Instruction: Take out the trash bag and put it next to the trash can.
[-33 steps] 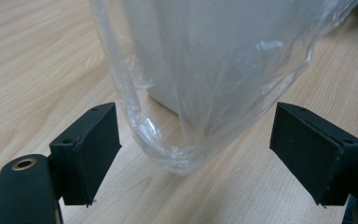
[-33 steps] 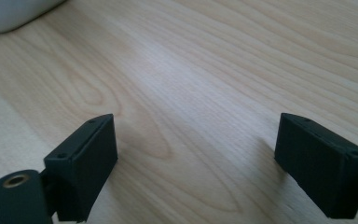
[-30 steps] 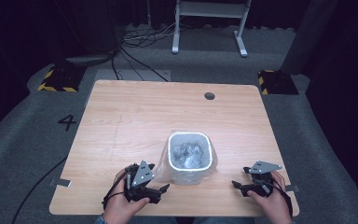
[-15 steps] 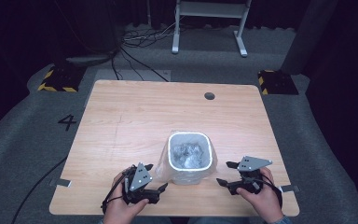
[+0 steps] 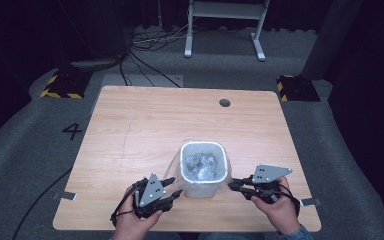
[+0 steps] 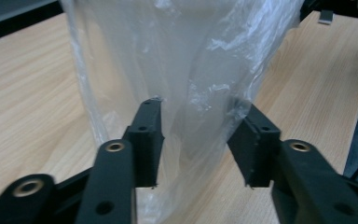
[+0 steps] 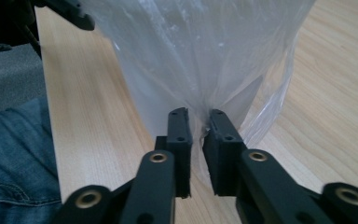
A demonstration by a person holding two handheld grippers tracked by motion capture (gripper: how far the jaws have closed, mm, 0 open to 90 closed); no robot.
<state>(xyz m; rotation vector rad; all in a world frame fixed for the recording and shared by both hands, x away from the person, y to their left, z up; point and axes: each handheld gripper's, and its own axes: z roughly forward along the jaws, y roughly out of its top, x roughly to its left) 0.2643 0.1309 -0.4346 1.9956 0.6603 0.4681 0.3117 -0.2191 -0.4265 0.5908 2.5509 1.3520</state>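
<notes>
A small white bin (image 5: 203,186) lined with a clear plastic bag (image 5: 203,164) stands near the front middle of the wooden table (image 5: 145,125). My left gripper (image 5: 174,193) sits low at the bin's left. Its jaws have just been closing, and loose bag film (image 6: 186,79) bulges between the still widely parted fingers (image 6: 148,135) without being pinched. My right gripper (image 5: 233,184) is at the bin's right, raised a little. Its jaws have just been closing too, and its fingers (image 7: 179,135) now pinch a fold of the bag (image 7: 200,60).
A round cable hole (image 5: 224,102) lies near the table's far edge. The front edge is just behind both hands. Tape tabs (image 5: 66,195) mark the front corners. A denim-clad leg (image 7: 14,158) shows below the table edge. A metal stand (image 5: 225,25) is on the floor beyond.
The right gripper rose and moved in toward the bin, and its jaws closed on the bag. The left gripper stayed in place while its jaws narrowed around the film.
</notes>
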